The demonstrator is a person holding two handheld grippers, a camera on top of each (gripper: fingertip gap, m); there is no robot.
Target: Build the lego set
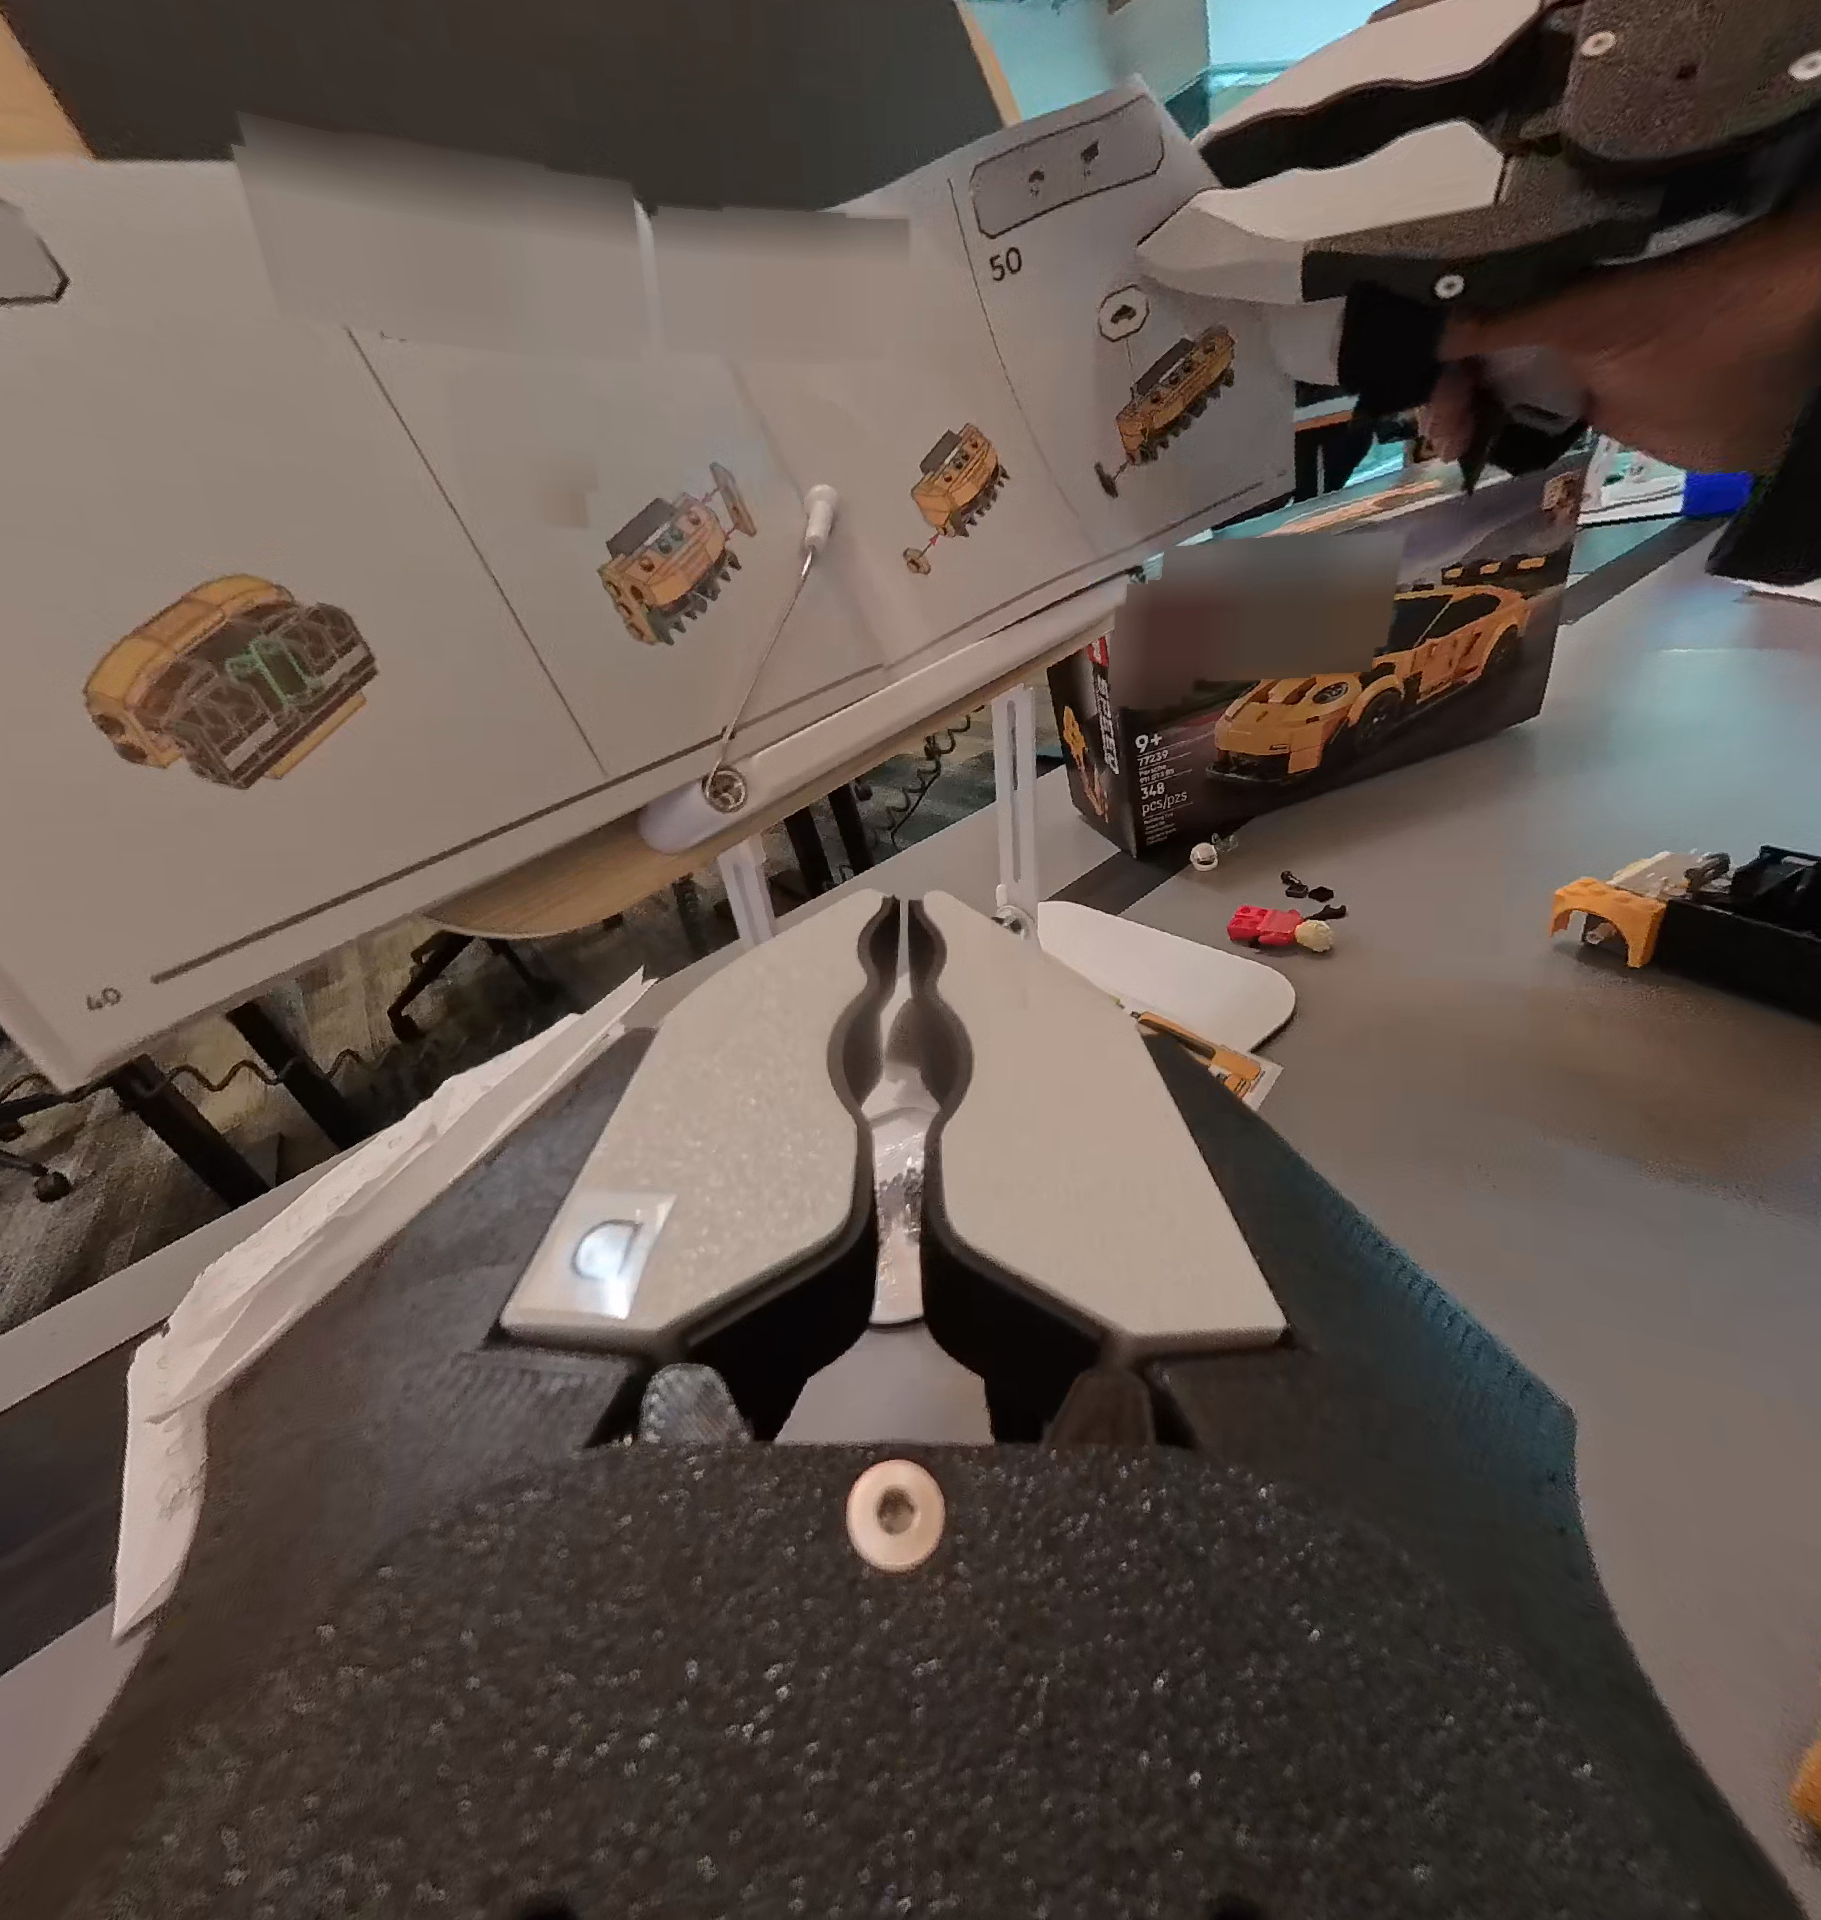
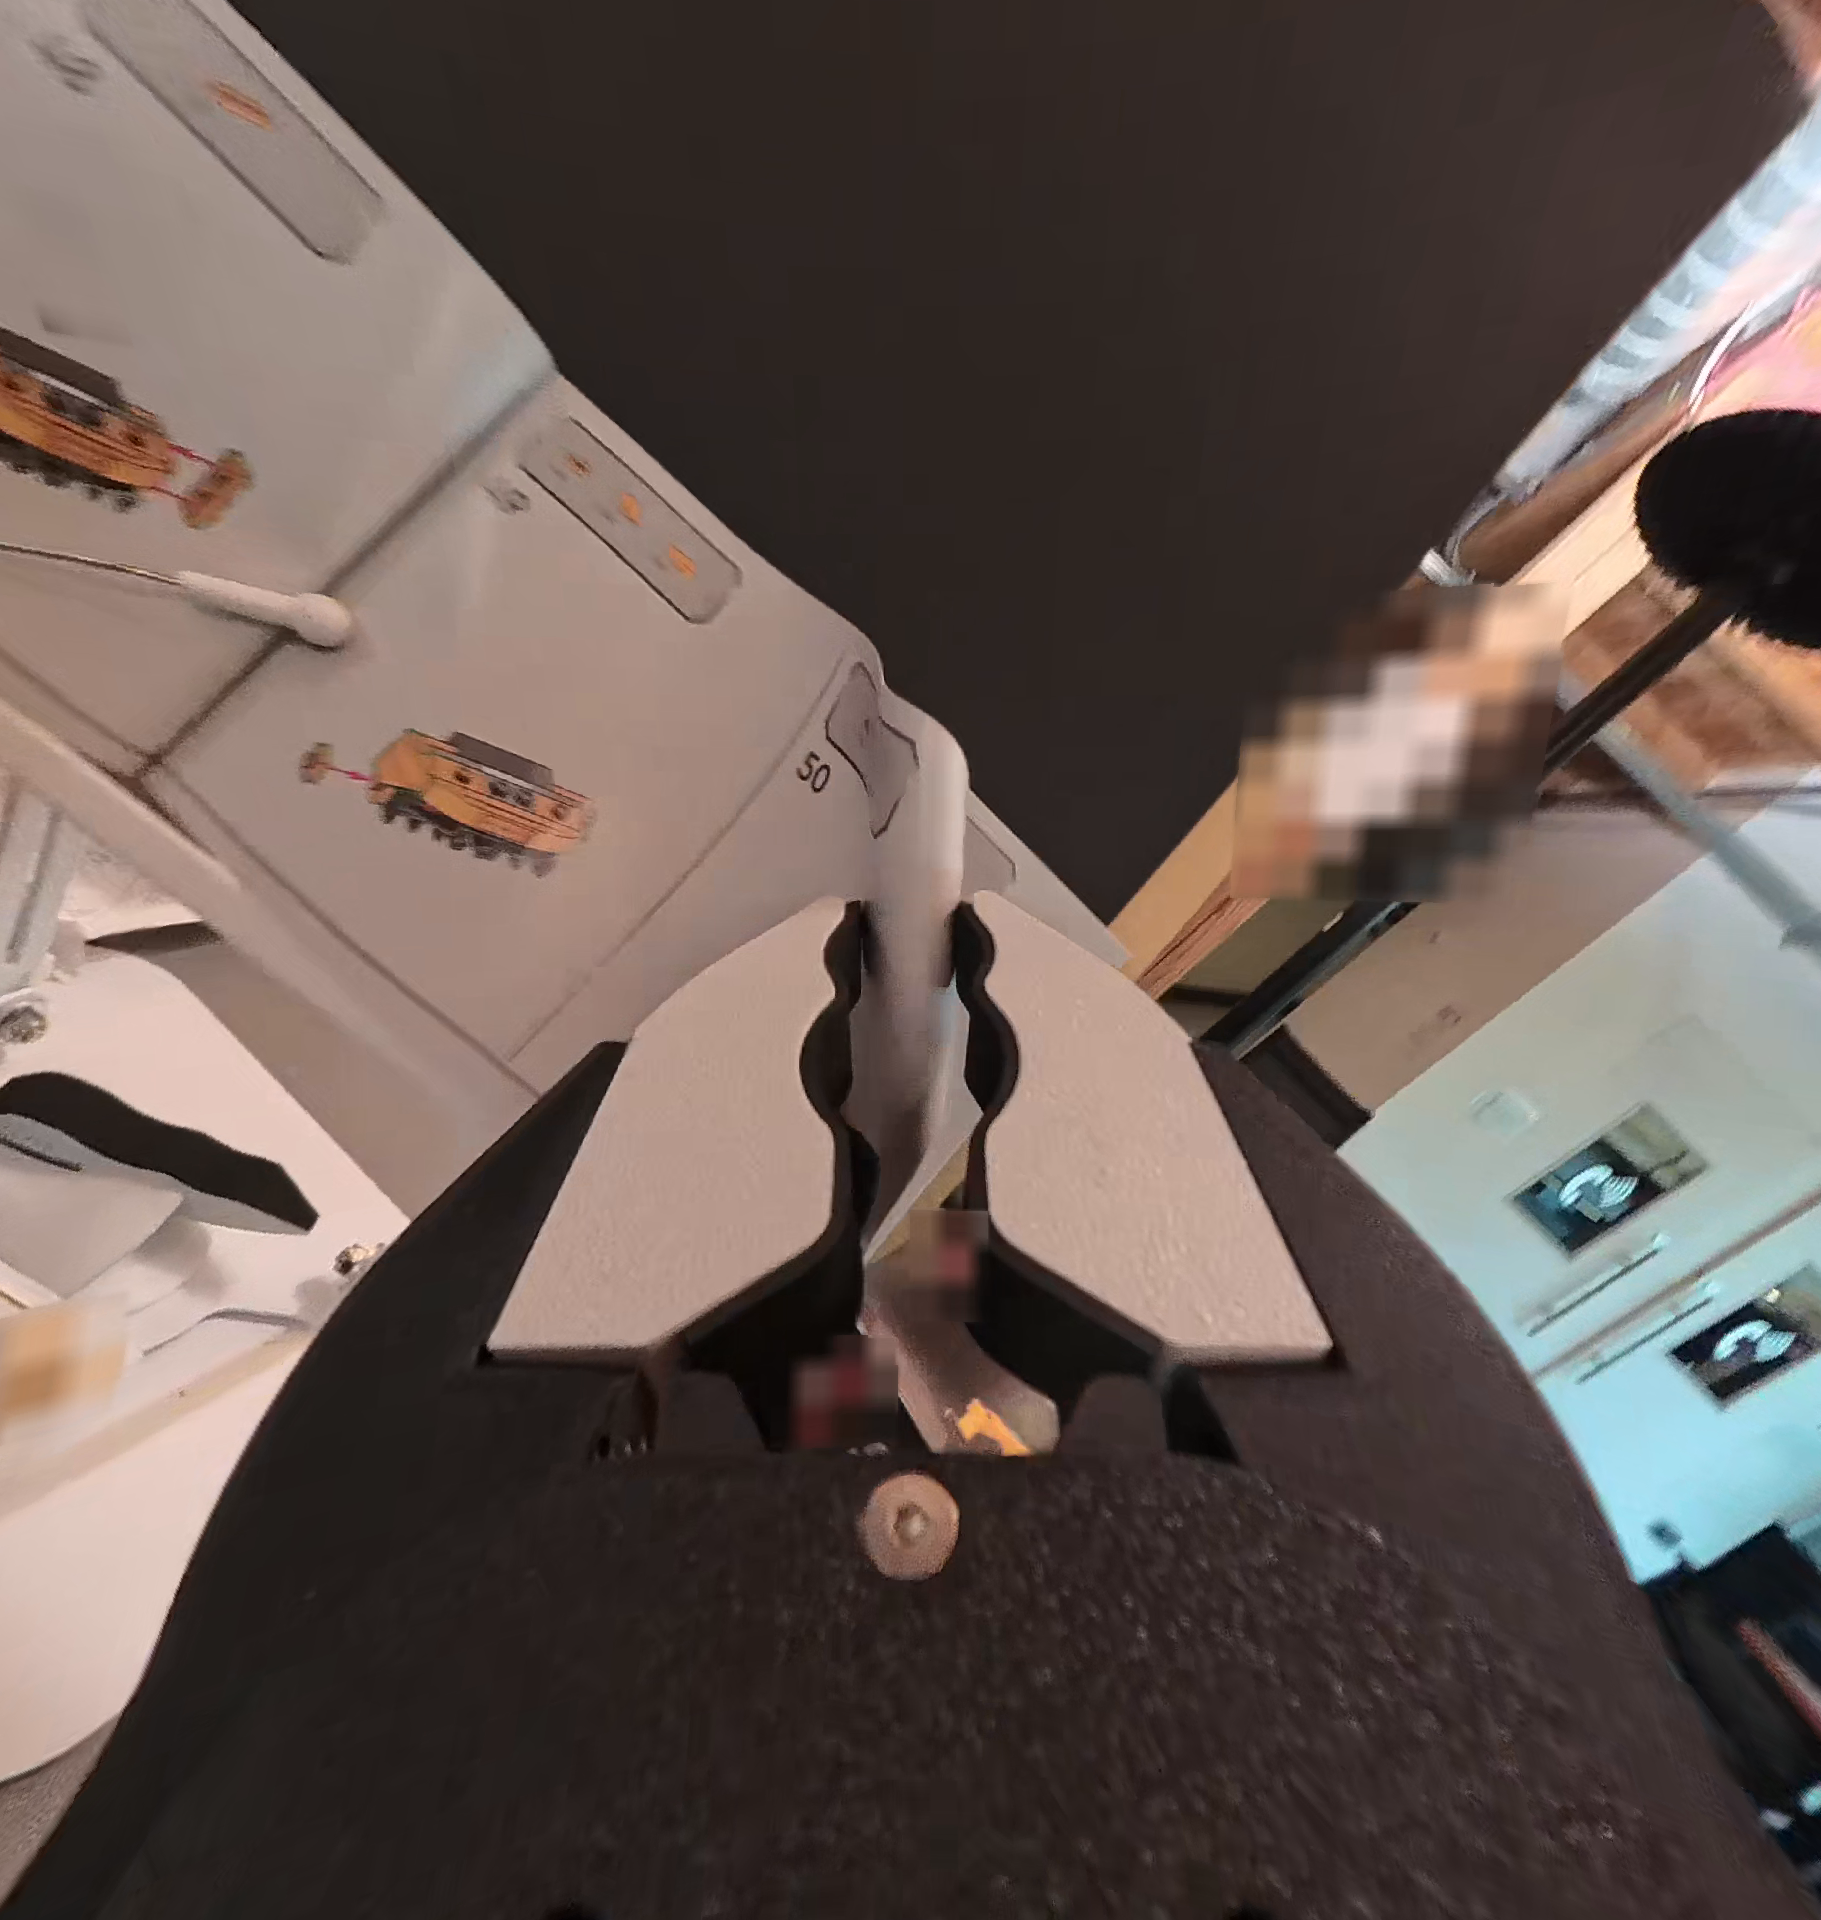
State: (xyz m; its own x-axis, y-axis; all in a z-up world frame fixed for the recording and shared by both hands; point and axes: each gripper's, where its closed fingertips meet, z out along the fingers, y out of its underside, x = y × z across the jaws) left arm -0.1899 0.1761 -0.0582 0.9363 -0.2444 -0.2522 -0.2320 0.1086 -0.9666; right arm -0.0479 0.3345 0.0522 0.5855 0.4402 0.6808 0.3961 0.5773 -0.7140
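Pinching the curled corner of the instruction booklet's page [image 2: 906,977] on its stand, the right gripper [image 2: 911,914] has its fingers clamped narrowly on the paper, while the left gripper [image 1: 911,909] hangs with fingers nearly touching, empty, near the half-built yellow-and-black car [image 1: 1716,925] on the grey table [image 1: 1457,1195].
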